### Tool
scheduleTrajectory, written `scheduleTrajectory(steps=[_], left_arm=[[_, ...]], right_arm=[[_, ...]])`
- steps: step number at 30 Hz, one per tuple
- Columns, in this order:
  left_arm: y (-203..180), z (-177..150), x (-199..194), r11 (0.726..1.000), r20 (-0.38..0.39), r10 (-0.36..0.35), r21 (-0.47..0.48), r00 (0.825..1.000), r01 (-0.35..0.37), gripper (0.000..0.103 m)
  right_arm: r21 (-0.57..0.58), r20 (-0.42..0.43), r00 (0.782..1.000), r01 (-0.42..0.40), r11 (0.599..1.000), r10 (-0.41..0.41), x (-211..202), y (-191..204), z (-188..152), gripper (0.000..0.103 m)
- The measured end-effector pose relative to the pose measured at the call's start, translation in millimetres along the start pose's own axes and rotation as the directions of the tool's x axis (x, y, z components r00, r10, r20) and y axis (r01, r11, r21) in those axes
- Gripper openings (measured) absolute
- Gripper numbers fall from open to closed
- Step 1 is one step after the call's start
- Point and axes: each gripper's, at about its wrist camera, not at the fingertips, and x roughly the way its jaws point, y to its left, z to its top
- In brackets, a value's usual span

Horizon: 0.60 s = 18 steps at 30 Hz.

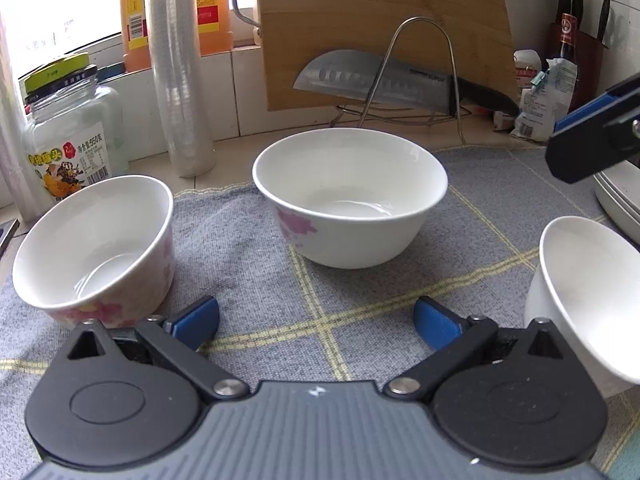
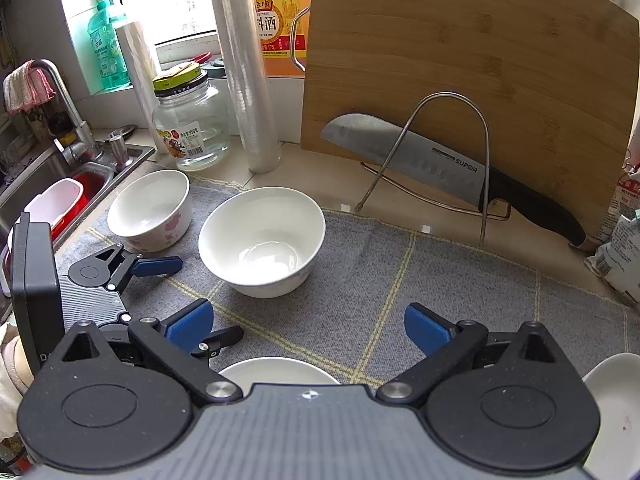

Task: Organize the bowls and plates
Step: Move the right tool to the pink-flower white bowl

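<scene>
Clearly both empty: left hand-held gripper and right hand-held gripper spread wide, hovering over the grey cloth on the desk, likely lining up on the round floral bowl; straight-sided floral bowl sits left.

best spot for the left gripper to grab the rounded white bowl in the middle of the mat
Take the rounded white bowl by its near rim, one finger inside and one outside, coming from above. It stands upright and empty, too wide to span, and the open left gripper already faces that edge.
</scene>
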Motion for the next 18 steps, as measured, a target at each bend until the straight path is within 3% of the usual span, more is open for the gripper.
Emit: scheduleTrajectory(steps=[18], left_arm=[[1.1, 8.1, 6.1, 1.0, -0.017, -0.005, 0.012, 1.0, 0.005, 0.102]], right_arm=[[-0.075, -0.055, 0.996, -0.068, 0.995, 0.064, 32.6, 7.0, 29.0, 0.103]])
